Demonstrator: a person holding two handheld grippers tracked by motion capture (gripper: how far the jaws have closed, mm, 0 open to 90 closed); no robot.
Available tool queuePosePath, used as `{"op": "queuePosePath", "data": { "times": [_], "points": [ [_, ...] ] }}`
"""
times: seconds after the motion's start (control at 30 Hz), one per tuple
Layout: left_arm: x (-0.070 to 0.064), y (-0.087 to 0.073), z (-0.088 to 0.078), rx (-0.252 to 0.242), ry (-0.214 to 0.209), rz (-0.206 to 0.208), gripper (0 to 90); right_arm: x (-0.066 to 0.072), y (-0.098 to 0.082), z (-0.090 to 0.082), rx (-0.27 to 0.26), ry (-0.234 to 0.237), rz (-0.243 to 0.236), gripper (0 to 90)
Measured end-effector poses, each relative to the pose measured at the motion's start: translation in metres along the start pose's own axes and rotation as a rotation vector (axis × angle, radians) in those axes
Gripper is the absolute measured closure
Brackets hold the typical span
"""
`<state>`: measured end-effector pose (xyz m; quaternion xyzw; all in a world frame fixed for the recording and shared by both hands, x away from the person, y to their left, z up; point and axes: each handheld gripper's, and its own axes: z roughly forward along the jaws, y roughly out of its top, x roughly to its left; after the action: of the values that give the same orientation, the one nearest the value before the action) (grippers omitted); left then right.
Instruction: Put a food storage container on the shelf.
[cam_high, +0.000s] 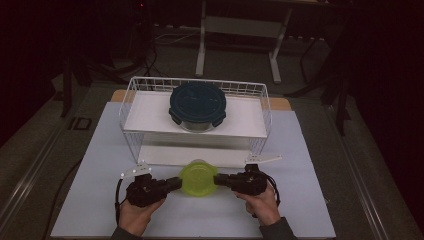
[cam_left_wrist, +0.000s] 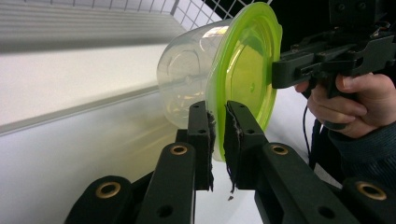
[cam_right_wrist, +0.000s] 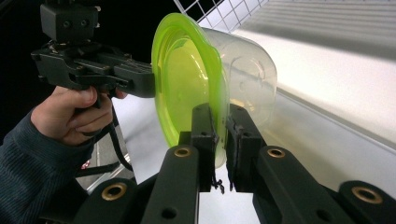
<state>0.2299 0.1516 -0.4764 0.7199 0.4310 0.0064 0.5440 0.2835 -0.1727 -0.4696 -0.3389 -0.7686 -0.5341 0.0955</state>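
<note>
Both jaws are clamped on opposite sides of the green rim of a clear round container (cam_high: 199, 178), which sits at the front of the counter (cam_high: 90, 200), just before the lower level of a white wire shelf rack (cam_high: 131, 107). The left hand-held gripper (cam_high: 176, 183) pinches the lid edge from one side, the right hand-held gripper (cam_high: 218, 180) from the other. The step in hand looks like a two-sided carry. Next, probably, an even lift toward the rack, where a dark-lidded container (cam_high: 197, 105) occupies the middle of the upper shelf; both grips must stay level so the lid does not peel off.
</note>
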Motion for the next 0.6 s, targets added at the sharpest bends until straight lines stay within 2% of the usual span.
{"op": "queuePosePath", "data": {
  "times": [0.27,0.6],
  "points": [
    [-0.005,0.006,-0.005,-0.014,0.007,0.023,81.5,0.006,0.006,-0.003,-0.011,-0.006,-0.02,82.6],
    [-0.016,0.024,-0.016,-0.04,0.008,0.065,81.7,0.018,0.021,-0.013,-0.043,-0.003,-0.059,82.5]
  ]
}}
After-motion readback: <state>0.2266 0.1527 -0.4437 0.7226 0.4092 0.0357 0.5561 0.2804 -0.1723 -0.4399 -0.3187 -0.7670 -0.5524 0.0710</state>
